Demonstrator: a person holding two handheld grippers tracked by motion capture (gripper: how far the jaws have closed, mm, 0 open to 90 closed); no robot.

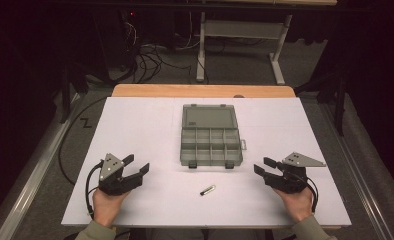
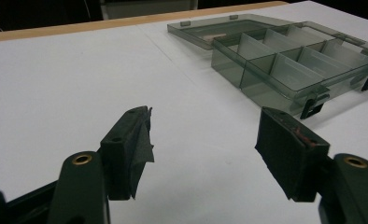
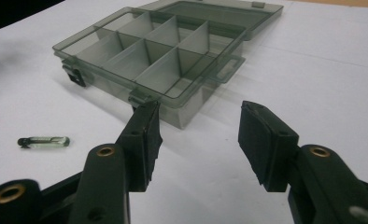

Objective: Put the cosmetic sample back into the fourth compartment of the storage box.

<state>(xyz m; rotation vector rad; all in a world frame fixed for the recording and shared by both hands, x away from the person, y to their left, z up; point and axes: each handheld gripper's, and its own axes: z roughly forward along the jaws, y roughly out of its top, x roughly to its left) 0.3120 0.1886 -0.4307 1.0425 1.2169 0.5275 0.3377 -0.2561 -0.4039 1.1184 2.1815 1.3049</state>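
On the white table point(image 1: 135, 125) a smoky transparent compartment box point(image 1: 211, 147) lies open near the middle, its lid point(image 1: 208, 118) folded flat toward 12 o'clock and the divided tray on the near side. The tray is split into two rows of four cells, all looking bare as far as the high view and both gripper views let one tell. Two dark latches point(image 1: 192, 164) sit on its near edge and a small handle tab sticks out at its 3 o'clock side.

A small vial-like capsule point(image 1: 208, 190) with a dark cap lies flat on the table at about 6 o'clock from the box, apart from it and roughly midway between the two hands. In the right gripper view the capsule point(image 3: 44, 141) rests at 9 o'clock of the jaws, clear of them.

The left gripper point(image 1: 137, 167) sits at about 8 o'clock from the box, held in the person's left hand point(image 1: 107, 202), jaws spread wide with nothing between them; in its own view the left gripper point(image 2: 203, 140) frames bare table, with the box at 1 o'clock.

The right gripper point(image 1: 264, 166) sits at about 4 o'clock from the box, in the right hand point(image 1: 297, 202), jaws well apart and holding nothing; its own view shows the right gripper point(image 3: 198, 133) aimed at the near corner of the box, not touching it
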